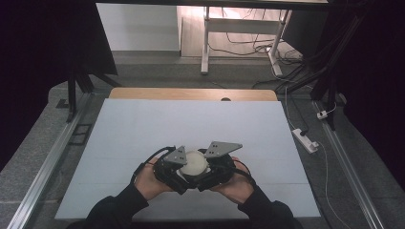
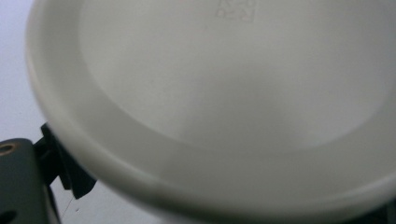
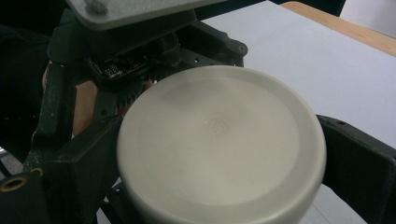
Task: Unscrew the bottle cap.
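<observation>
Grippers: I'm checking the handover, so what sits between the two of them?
A round white lid sits between the left gripper and right gripper, seen in the high view. In the right gripper view, black jaws flank it on both sides.

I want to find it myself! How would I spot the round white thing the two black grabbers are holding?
Look at the big pale table, then at its near edge, where two hands meet. Between the left gripper and the right gripper sits a round white lid. It is the one smooth, pale disc among black parts.
</observation>
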The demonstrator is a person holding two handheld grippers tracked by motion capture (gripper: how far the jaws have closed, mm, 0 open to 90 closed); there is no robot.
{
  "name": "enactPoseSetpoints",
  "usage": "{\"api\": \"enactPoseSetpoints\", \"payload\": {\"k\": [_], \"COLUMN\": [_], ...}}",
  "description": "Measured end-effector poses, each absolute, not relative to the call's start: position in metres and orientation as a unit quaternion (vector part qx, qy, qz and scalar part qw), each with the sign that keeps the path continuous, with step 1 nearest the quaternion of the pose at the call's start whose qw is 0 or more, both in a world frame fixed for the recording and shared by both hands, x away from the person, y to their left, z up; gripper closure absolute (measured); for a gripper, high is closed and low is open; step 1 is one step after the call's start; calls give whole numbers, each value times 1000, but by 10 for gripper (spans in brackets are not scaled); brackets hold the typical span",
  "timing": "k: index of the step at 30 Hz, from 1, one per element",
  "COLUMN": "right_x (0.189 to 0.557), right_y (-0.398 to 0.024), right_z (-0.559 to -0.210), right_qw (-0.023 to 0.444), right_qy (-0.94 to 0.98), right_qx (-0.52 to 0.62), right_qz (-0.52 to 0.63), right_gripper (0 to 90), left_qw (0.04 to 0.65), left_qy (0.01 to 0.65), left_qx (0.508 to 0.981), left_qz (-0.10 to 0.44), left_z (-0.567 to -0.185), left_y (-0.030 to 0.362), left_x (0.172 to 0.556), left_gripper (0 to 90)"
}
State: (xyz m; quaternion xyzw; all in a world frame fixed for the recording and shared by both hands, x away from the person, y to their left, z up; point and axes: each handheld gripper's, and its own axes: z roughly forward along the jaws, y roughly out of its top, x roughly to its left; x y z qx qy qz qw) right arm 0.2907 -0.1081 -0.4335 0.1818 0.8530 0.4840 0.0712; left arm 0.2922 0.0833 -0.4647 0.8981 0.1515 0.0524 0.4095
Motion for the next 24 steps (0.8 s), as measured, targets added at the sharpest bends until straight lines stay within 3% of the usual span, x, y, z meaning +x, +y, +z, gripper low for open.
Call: {"api": "enactPoseSetpoints", "payload": {"k": [11,24], "right_x": [294,308], "right_y": [-109,-116], "right_z": [-434,-438], "right_qw": [47,-34], "right_qy": [858,863], "right_qx": [149,49], "right_qz": [489,501], "right_gripper": [74,75], "left_qw": [410,411], "left_qy": [124,76], "left_qx": [903,908], "left_qz": [26,-2], "left_z": [-465,-468], "left_y": [82,83], "left_x": [293,293], "left_gripper": [78,78]}}
